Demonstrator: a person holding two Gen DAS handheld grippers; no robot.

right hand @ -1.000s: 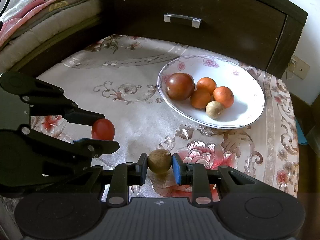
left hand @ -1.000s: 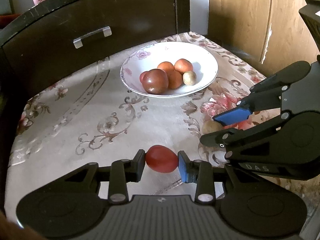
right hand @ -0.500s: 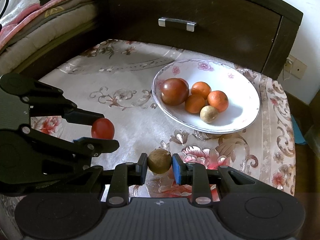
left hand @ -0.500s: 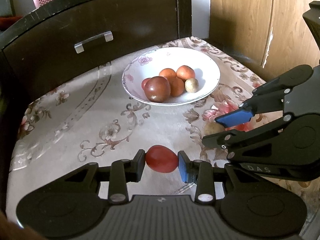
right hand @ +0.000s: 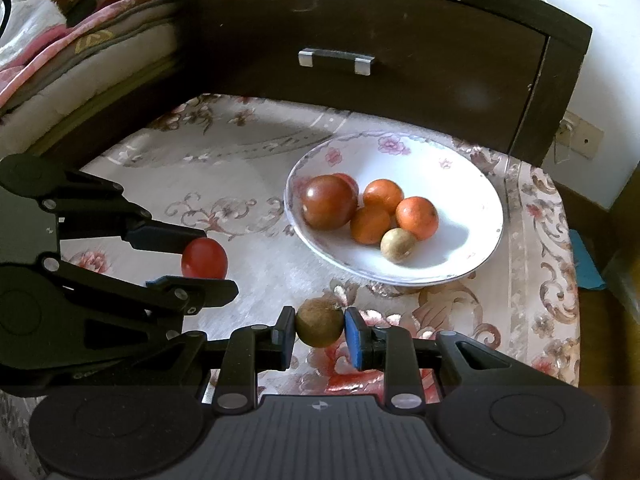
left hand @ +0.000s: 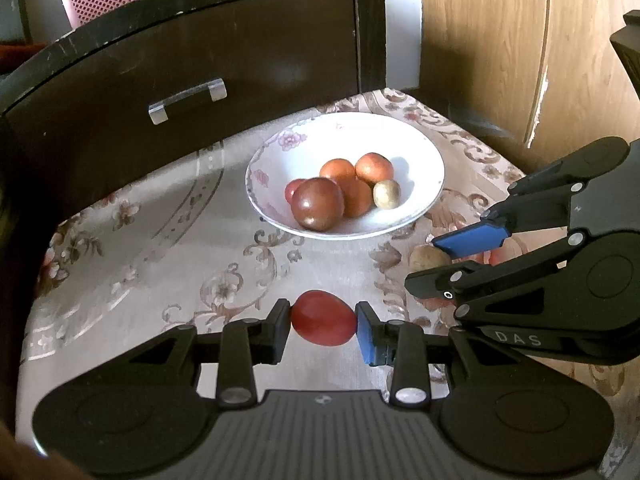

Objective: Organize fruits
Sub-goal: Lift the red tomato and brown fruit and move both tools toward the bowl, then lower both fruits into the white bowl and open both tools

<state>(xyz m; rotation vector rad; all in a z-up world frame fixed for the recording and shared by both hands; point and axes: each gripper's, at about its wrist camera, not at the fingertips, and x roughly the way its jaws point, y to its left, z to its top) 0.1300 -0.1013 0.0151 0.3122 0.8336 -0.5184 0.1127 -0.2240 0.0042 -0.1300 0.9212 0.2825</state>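
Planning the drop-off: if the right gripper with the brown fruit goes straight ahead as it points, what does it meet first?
Probably the near rim of the white bowl; the right gripper looks higher, so depth is uncertain.

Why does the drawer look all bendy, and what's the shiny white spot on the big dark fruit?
Left wrist view: the fisheye lens curves the dark drawer and blacks out the corners; the white spot is light glinting off the big dark fruit in the white plate. Right wrist view: same curving, bright light whitens the plate's bare part, and the fruits cast soft shadows.
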